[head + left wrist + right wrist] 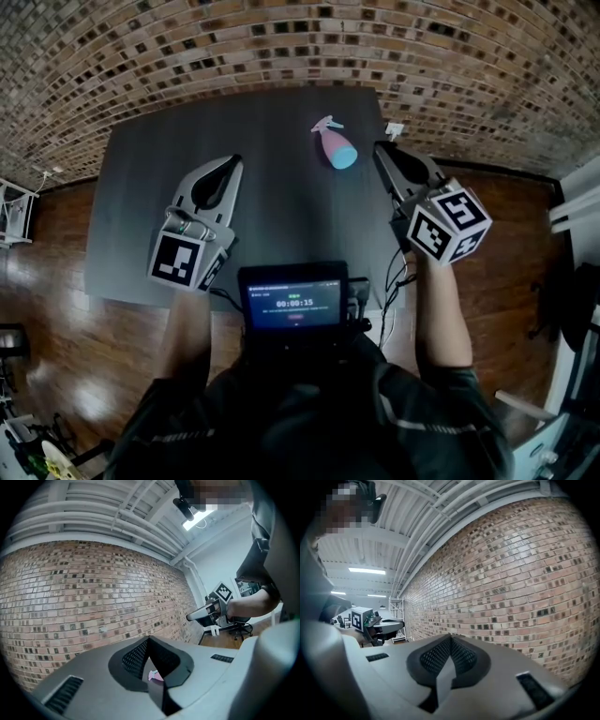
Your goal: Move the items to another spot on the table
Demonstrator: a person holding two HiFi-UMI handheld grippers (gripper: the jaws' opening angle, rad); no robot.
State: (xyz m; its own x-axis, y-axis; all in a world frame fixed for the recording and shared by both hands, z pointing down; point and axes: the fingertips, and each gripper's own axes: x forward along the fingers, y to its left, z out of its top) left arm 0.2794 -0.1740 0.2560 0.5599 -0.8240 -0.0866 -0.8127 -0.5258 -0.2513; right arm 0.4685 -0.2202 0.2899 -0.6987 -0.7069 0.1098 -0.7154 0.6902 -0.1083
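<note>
head view: pink-and-blue spray bottle on its side at the far right of the dark table, trigger head toward the far edge, blue base toward the near side. near the tip of the right gripper but apart from it. left gripper over the table's left-middle, well apart from the bottle. both grippers held out roughly level, jaws of each drawn together to a point, nothing between them. only here: small lit screen at the person's chest, wooden floor around the table, and a small white object at the table's far right corner, too small to name.

left gripper view: left gripper with pads met at the tip, empty. through the narrow gap beneath the tip, a pink sliver at, probably the spray bottle, though too little showing to be sure. beyond, brick wall; off to the right, the right gripper with its marker cube, in a hand.

right gripper view: right gripper closed tight, pads together, holding nothing. brick wall across the right side, white ceiling beams above, left gripper small at the left.
</note>
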